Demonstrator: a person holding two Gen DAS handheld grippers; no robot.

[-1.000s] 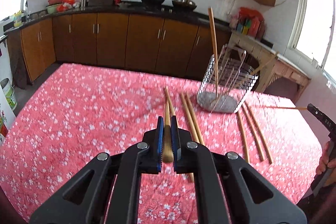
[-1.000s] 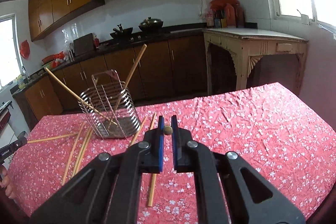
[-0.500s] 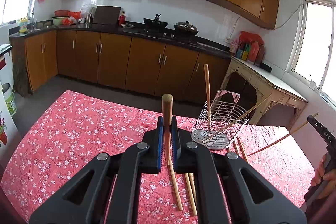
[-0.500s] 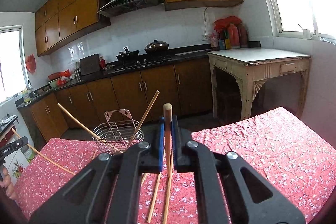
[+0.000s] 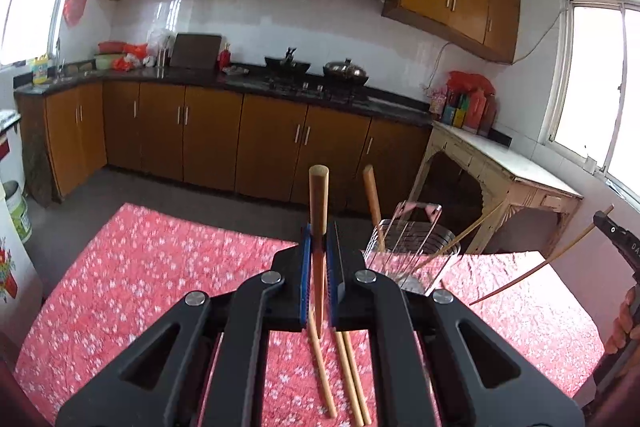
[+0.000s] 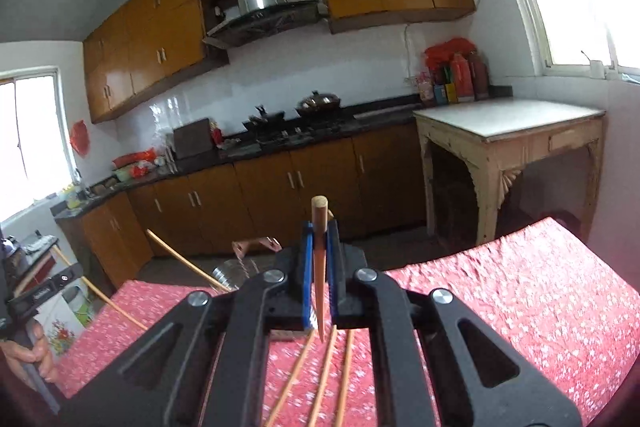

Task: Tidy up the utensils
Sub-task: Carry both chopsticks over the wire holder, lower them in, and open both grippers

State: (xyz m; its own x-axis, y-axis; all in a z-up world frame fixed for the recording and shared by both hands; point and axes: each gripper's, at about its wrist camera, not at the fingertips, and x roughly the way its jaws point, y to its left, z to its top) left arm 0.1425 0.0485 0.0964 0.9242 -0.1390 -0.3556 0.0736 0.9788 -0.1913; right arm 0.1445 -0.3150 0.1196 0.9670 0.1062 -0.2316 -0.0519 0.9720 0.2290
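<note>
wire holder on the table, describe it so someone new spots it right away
On the table with the red floral cloth, look toward the far edge. The wire holder is the only upright metal basket there, with chopsticks leaning out of it while the others lie flat.

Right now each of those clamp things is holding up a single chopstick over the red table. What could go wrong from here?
1. The left gripper pinches its chopstick on a thin stretch only, so it may swivel or slip out.
2. The wire holder is light and already holds slanted chopsticks; a careless insertion could tip it.
3. The right gripper's chopstick could knock the loose chopsticks on the table if lowered carelessly.
</note>
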